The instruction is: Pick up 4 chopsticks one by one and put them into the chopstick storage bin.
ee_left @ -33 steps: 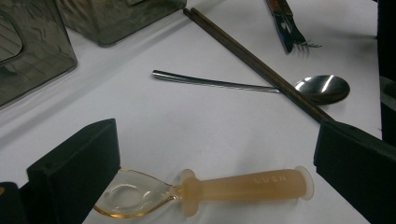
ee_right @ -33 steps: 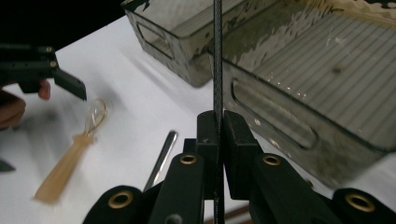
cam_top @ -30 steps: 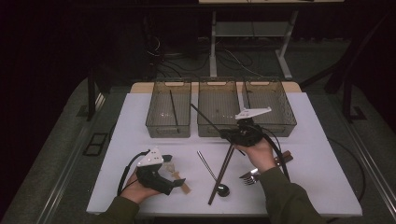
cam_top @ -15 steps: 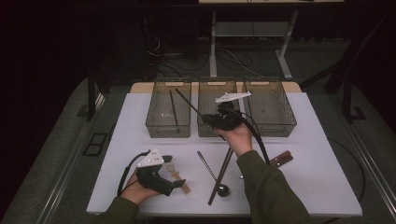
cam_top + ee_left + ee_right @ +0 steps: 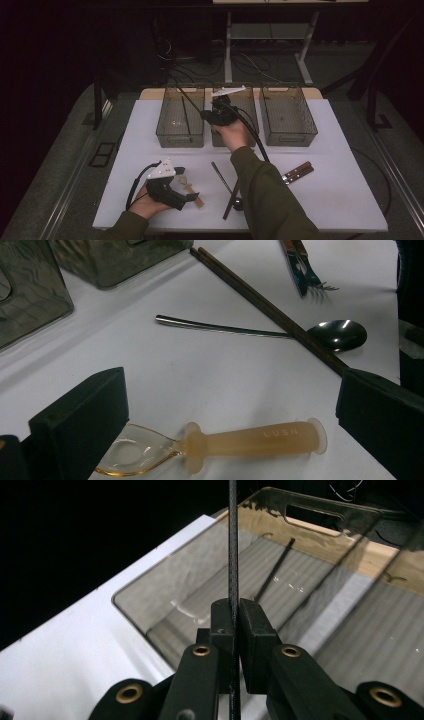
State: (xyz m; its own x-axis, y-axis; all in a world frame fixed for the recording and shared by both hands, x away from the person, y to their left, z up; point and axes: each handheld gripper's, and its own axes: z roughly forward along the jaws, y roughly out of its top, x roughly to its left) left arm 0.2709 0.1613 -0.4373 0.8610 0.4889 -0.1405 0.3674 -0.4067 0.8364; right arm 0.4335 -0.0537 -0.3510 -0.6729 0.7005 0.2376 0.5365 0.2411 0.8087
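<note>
1. The chopstick [image 5: 233, 545] clamped in the right gripper [image 5: 233, 617] is black, as are that gripper's pads.
2. The left bin [image 5: 181, 120] is smoky grey and see-through, with a ribbed floor.
3. The table [image 5: 340, 165] is white.
4. The baby spoon [image 5: 220, 445] has a translucent orange handle and a clear amber bowl.
5. The metal spoon [image 5: 260, 330] is shiny silver.
6. The chopstick pair [image 5: 270, 310] is dark brown.
7. The left gripper [image 5: 172, 192] is black with a pale grey plate.

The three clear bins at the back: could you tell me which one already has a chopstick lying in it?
The left bin: a dark chopstick lies on its floor; the other two bins hold none.
</note>
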